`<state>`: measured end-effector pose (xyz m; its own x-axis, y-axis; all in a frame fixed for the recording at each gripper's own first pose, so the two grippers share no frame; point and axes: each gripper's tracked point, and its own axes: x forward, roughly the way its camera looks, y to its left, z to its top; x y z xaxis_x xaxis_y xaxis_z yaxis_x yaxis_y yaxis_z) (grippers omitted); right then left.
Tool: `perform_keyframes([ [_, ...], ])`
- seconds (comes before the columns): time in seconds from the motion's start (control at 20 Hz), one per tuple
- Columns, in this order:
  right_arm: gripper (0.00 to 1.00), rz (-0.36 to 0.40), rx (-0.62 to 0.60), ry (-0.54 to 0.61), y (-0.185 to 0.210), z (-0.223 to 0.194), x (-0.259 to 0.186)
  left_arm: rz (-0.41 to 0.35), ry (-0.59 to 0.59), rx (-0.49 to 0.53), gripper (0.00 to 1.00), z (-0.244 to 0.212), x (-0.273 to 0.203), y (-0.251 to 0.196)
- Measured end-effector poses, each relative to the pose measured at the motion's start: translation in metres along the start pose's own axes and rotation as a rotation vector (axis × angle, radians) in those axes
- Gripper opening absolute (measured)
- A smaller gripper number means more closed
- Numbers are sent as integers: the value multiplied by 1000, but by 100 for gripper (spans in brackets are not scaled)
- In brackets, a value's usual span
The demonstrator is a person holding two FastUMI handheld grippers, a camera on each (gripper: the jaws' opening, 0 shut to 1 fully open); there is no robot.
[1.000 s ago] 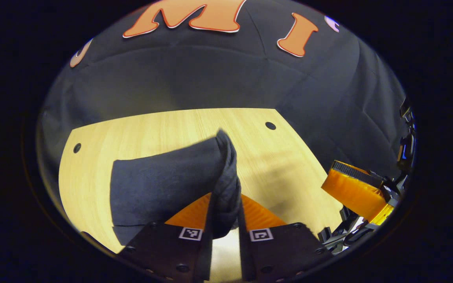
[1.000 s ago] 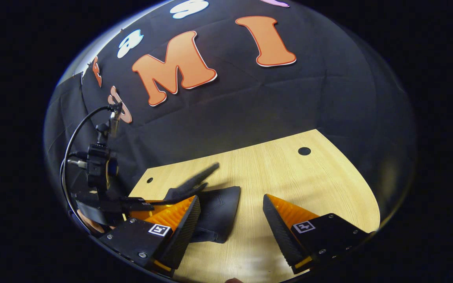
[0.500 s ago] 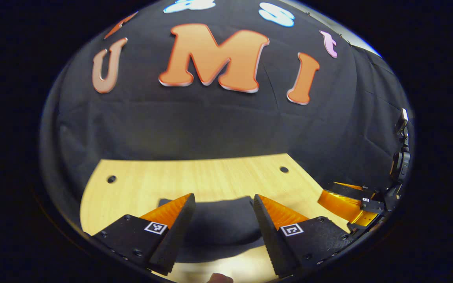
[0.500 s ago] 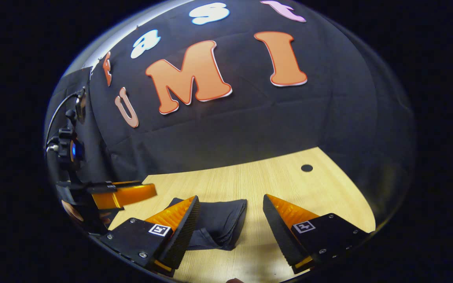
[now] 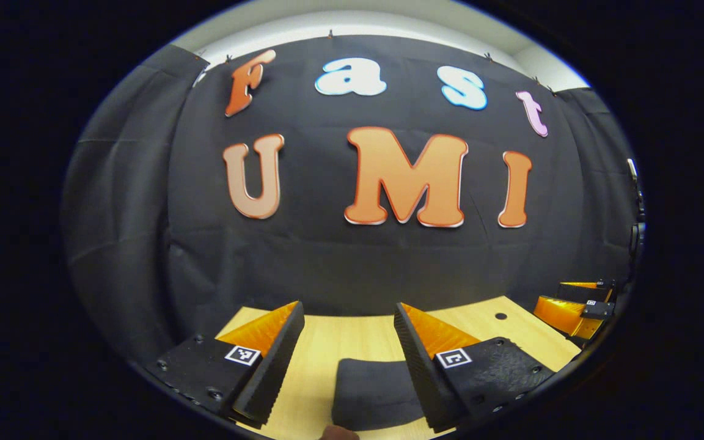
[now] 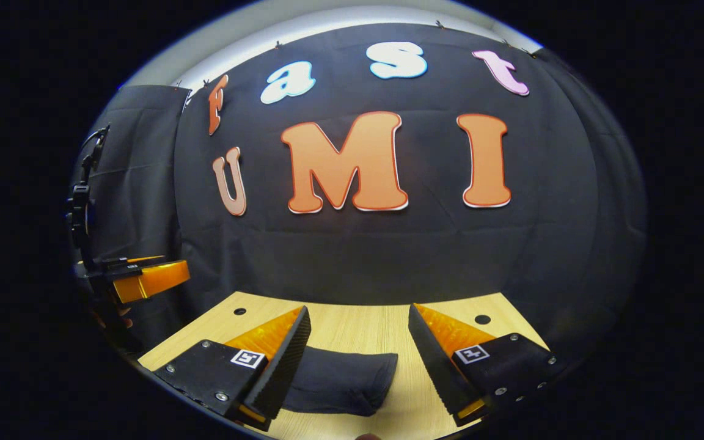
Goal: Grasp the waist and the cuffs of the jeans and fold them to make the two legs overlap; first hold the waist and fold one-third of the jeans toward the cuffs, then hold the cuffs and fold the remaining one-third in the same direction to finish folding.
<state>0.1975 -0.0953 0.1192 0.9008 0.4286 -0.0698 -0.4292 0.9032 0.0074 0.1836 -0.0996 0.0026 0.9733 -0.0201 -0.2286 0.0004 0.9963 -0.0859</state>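
The dark jeans (image 5: 373,391) lie folded into a compact bundle on the light wooden table (image 5: 340,342). In the left gripper view my left gripper (image 5: 348,315) hangs open above the table, and the bundle sits low between its fingers, untouched. In the right gripper view the same jeans (image 6: 340,380) rest flat beneath my right gripper (image 6: 358,318), which is also open and holds nothing. The right gripper (image 5: 575,302) appears at the far right of the left gripper view. The left gripper (image 6: 144,278) appears at the left edge of the right gripper view, raised above the table.
The table (image 6: 364,327) has small round holes (image 6: 482,319) near its far corners and ends at the black cloth wall behind it. A camera mount with cables (image 6: 80,208) stands at the left edge of the right gripper view.
The left gripper let go of the jeans, which dropped flat into a folded bundle. Both grippers then rose and tilted up, so more of the wall shows.
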Motion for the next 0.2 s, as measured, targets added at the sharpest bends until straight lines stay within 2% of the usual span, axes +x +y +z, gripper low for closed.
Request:
perform_keyframes([
  [0.2,97,15,-19,-57,15,11,-8,34,-86,12,89,12,-18,21],
])
